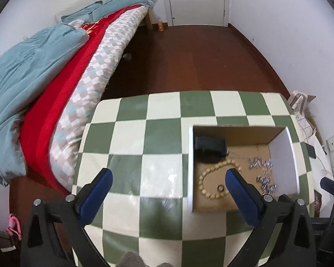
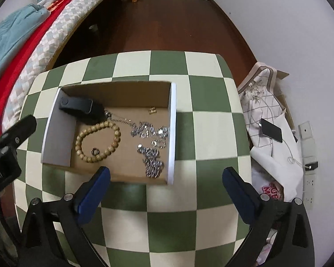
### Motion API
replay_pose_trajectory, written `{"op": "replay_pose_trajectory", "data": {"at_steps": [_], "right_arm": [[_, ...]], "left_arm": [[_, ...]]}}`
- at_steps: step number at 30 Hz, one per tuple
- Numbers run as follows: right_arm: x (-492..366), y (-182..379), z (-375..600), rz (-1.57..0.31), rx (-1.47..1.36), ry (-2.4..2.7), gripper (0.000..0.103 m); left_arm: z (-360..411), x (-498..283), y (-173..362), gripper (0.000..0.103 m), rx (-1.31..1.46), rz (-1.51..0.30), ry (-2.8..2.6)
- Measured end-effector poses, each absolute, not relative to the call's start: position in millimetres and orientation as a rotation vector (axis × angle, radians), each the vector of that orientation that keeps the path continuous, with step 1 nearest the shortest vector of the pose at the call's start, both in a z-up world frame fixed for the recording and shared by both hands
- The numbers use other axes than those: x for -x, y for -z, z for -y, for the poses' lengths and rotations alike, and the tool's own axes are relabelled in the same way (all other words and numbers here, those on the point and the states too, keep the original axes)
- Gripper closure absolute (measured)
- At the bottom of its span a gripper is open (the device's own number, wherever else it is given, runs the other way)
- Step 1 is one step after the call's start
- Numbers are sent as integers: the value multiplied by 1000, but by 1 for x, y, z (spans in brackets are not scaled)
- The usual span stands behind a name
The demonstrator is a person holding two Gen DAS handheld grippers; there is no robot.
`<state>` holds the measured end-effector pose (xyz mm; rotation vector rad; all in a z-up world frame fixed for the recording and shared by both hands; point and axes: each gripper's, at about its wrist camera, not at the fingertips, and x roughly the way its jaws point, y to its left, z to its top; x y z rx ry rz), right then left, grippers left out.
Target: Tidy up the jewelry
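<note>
Nearest the lens in the left wrist view, the left claw (image 1: 168, 176) stands released with nothing between its blue pads, its right finger covering part of the bead ring in the box; a grey lump at 6 o'clock is cut off by the frame and cannot be identified. In the right wrist view the right claw (image 2: 166, 174) is likewise spread wide and empty over the green-and-cream checkered surface (image 2: 167, 220), its left finger tip overlapping the box's near edge. Just beyond, the open cardboard box (image 2: 172, 133) with white side walls sits on the surface and holds the jewelry: a wooden bead bracelet (image 2: 98, 141) at about 8 o'clock inside it, a small dark ring (image 2: 95, 151) lying within the bracelet's loop, a tangle of silvery chain (image 2: 151, 146) toward 4 o'clock whose separate pieces are hard to make out, a tiny gold-coloured item (image 2: 153, 110) near the far wall, too small to name, and a black case (image 2: 78, 106) in the far left corner. At 9 o'clock the other claw's black frame is cut off. Farther at 3 o'clock a phone (image 2: 270, 130) rests on a patterned cloth (image 2: 259, 91). Farthest, at 10 o'clock, is the bed (image 2: 55, 22).
</note>
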<state>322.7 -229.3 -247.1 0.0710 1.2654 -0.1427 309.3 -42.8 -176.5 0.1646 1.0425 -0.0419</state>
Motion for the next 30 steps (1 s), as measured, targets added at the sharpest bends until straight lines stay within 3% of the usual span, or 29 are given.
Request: {"op": "replay_pose_trajectory", "data": {"at_steps": [11,30], "right_arm": [[-267,205,218,-1149,-83,175,1],[-117,52,211,-885,-103,207,1]], "left_arm": [[25,-249,139,0,-149,-948,20],[3,-123,18,0,-79,-803,103]]}}
